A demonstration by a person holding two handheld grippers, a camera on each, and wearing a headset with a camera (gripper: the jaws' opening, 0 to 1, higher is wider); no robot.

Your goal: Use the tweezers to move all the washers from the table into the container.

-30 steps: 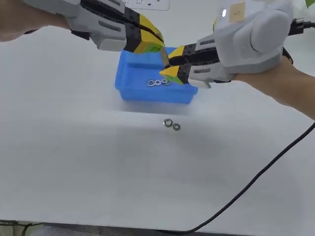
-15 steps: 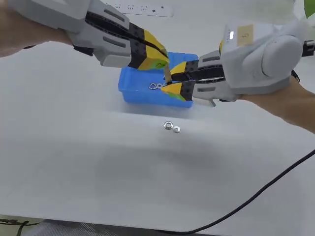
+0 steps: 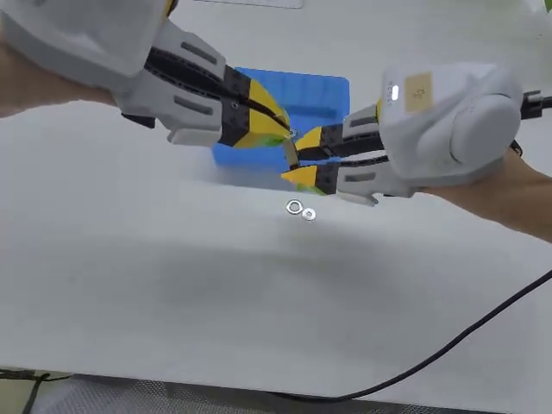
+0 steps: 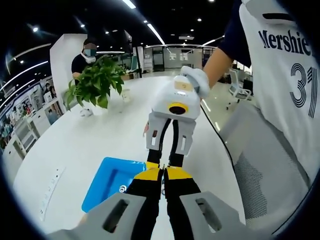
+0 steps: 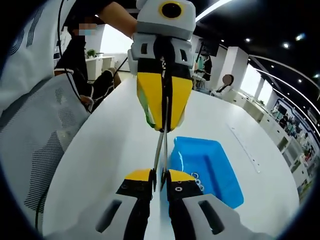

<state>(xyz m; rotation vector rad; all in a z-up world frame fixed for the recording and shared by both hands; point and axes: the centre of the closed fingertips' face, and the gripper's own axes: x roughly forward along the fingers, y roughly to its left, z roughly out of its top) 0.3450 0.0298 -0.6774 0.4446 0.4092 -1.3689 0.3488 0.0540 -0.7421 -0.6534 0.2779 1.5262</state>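
A white table (image 3: 172,285) seen from above, with a blue container (image 3: 323,93) towards its far side. The front of the container is hidden behind two hand-held grippers that meet tip to tip just in front of it. The left gripper (image 3: 274,131) reaches in from the container's left. Its yellow-tipped jaws are pressed together on one end of a thin pair of metal tweezers (image 3: 291,152). The right gripper (image 3: 304,158) comes from the container's right, and its jaws are drawn in close around the other end of the tweezers. In the right gripper view the tweezers (image 5: 161,145) run as two slim legs from the left gripper down between the right gripper's own jaws. Their tips are hidden there, so it is unclear whether they carry anything. Two washers, one larger (image 3: 295,207) and one smaller (image 3: 310,215), lie touching on the table just in front of the container, apart from the grippers. A few small washers (image 5: 196,179) rest inside the container, hard to count. A black cable (image 3: 448,328) crosses the table well to the container's near right, cut off by the edge.
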